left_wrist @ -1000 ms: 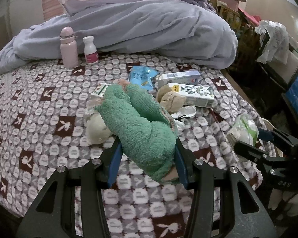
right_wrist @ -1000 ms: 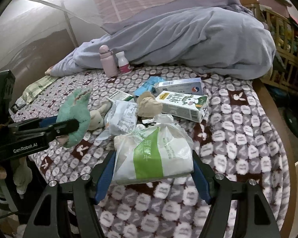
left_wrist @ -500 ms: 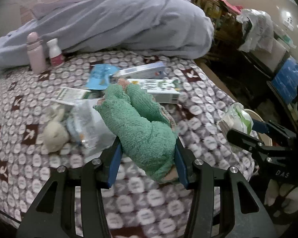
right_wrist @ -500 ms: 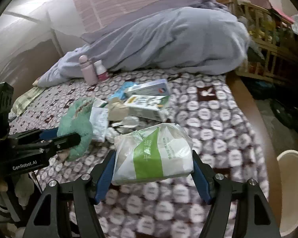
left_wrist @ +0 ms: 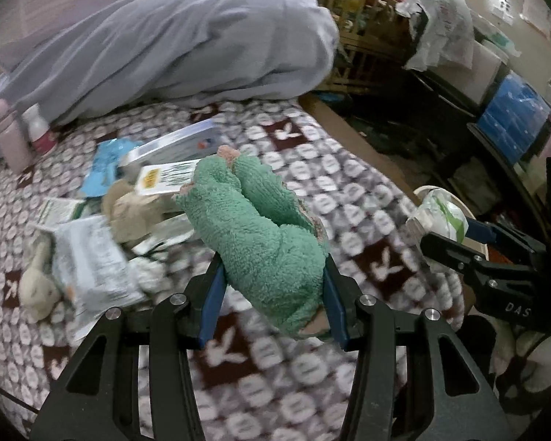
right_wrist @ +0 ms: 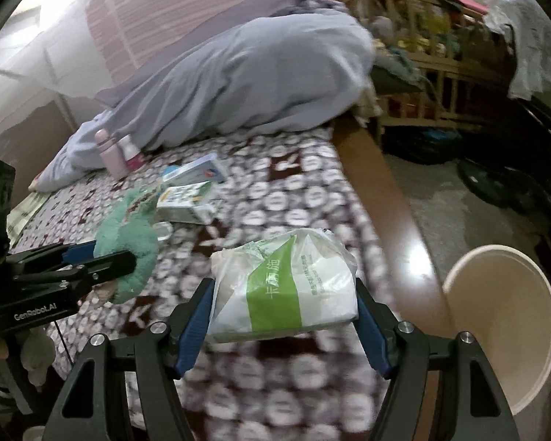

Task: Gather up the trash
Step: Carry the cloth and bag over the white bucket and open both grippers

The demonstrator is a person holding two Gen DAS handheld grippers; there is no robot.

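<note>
My left gripper [left_wrist: 272,294] is shut on a green plush toy [left_wrist: 260,235] and holds it above the bed; it also shows in the right wrist view [right_wrist: 128,246]. My right gripper [right_wrist: 284,316] is shut on a white and green plastic packet [right_wrist: 286,286] near the bed's right edge; the packet shows in the left wrist view [left_wrist: 440,215]. A cream round bin [right_wrist: 507,323] stands on the floor to the right of the bed. Cartons [left_wrist: 172,150], a white wrapper [left_wrist: 92,261] and a blue wrapper [left_wrist: 103,169] lie on the blanket.
A rabbit-pattern blanket [left_wrist: 349,198] covers the bed, with a wooden side rail [right_wrist: 382,198]. A grey duvet [left_wrist: 165,44] is piled at the back. A pink bottle [left_wrist: 9,136] and a small white bottle [left_wrist: 36,128] stand beside it. A beige plush [left_wrist: 36,286] lies at left. Clutter fills the floor at right.
Both grippers have swung right, toward the bed's edge, each still holding its load. The cream bin has come further into the right wrist view.
</note>
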